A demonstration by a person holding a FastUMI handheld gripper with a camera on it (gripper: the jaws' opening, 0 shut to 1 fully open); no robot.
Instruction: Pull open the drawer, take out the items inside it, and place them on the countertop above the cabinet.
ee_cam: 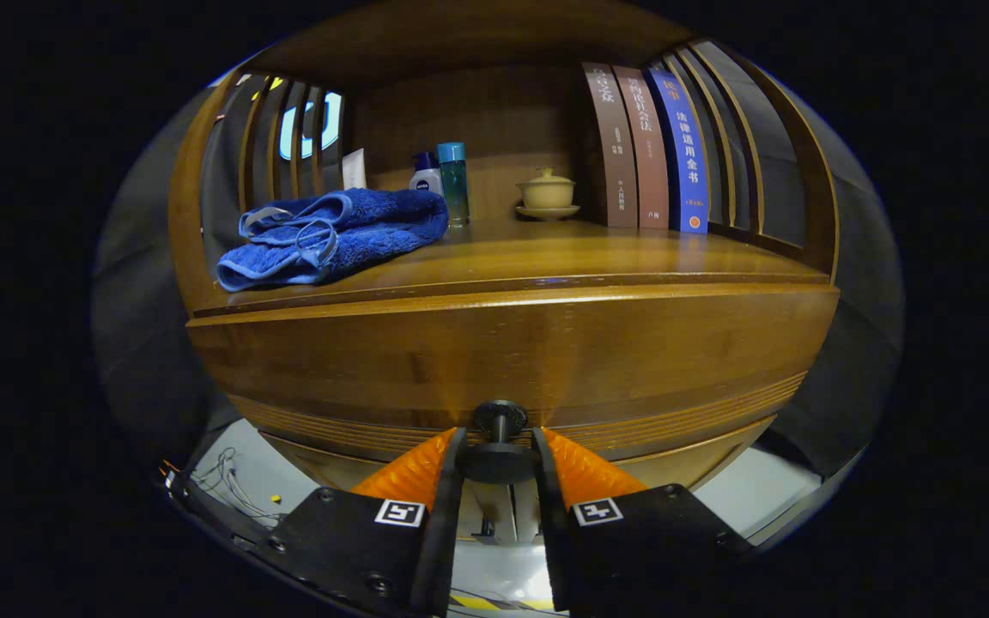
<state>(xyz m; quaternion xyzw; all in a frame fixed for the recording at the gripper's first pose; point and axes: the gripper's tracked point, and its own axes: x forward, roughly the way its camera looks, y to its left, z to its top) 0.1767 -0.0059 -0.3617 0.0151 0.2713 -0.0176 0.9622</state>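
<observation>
The wooden drawer front (512,360) spans the cabinet just under the countertop (563,257); its inside is hidden. A dark round knob (499,462) juts from the drawer's lower middle. My gripper (499,439) is shut on this knob, one finger pressing each side of its head. A folded blue towel (331,233) lies on the countertop beyond the fingers, up and to the left.
At the back of the countertop stand a white tube (354,169), a small white bottle (426,176), a teal bottle (453,183) and a lidded beige cup on a saucer (548,193). Three books (645,137) lean at the right. Slatted wooden sides (743,146) enclose the shelf.
</observation>
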